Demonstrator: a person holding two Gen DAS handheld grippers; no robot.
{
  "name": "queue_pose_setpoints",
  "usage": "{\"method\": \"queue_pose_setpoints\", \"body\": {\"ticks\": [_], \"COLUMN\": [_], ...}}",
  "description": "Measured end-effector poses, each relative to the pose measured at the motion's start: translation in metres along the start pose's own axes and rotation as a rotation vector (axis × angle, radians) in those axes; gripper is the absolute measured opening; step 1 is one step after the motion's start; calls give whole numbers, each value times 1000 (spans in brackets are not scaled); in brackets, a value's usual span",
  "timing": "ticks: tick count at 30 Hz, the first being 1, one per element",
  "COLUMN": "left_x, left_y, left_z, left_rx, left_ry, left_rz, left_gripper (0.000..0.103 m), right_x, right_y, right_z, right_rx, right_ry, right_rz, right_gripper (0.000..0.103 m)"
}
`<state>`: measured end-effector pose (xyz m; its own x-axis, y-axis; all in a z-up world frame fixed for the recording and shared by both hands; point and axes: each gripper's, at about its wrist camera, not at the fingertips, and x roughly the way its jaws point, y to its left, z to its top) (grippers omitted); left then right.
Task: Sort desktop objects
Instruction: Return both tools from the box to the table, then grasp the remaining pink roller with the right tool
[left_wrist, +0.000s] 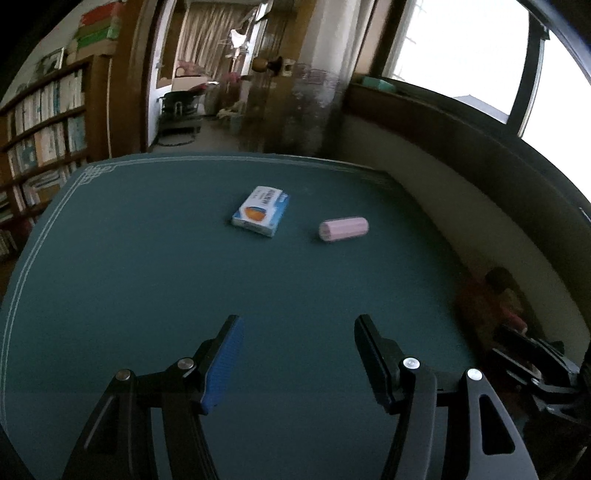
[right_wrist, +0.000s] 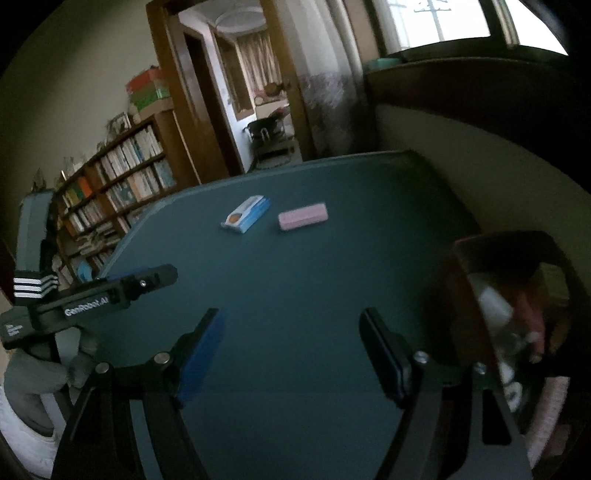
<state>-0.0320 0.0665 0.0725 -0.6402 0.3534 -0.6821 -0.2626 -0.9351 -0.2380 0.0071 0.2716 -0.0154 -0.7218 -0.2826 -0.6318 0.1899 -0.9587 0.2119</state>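
Note:
A white and blue box with an orange mark (left_wrist: 261, 210) (right_wrist: 246, 213) lies flat on the dark green table mat (left_wrist: 147, 266) (right_wrist: 295, 277). A pink cylinder-like pack (left_wrist: 343, 228) (right_wrist: 303, 216) lies on its side just right of the box. My left gripper (left_wrist: 297, 323) hovers open over the near part of the mat, nothing between its fingers. My right gripper (right_wrist: 291, 317) also stands open and empty above the near mat. In the right wrist view the left gripper's black body (right_wrist: 96, 299) shows at the left edge.
A brown box (right_wrist: 517, 314) (left_wrist: 495, 306) holding several sorted items stands at the table's right edge by the wall. A bookshelf (left_wrist: 44, 133) (right_wrist: 110, 184) lines the left side. A doorway (right_wrist: 255, 103) opens beyond the table's far edge. A window (left_wrist: 461, 48) is at the right.

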Motion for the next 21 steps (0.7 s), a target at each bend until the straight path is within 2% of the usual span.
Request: {"method": "queue_pose_setpoints", "body": {"ticks": [9, 21], "left_x": [10, 19], "left_y": [14, 35], "left_z": [1, 5], "left_rx": [-24, -50], "left_ry": [25, 39], "left_rz": [15, 25], "left_gripper": [64, 64], "right_x": [50, 120], "right_y": [3, -1], "right_z": [17, 57], "right_rx": [31, 76], "right_ry": [56, 94], "right_rz": [-7, -68], "right_gripper": [79, 79]}}
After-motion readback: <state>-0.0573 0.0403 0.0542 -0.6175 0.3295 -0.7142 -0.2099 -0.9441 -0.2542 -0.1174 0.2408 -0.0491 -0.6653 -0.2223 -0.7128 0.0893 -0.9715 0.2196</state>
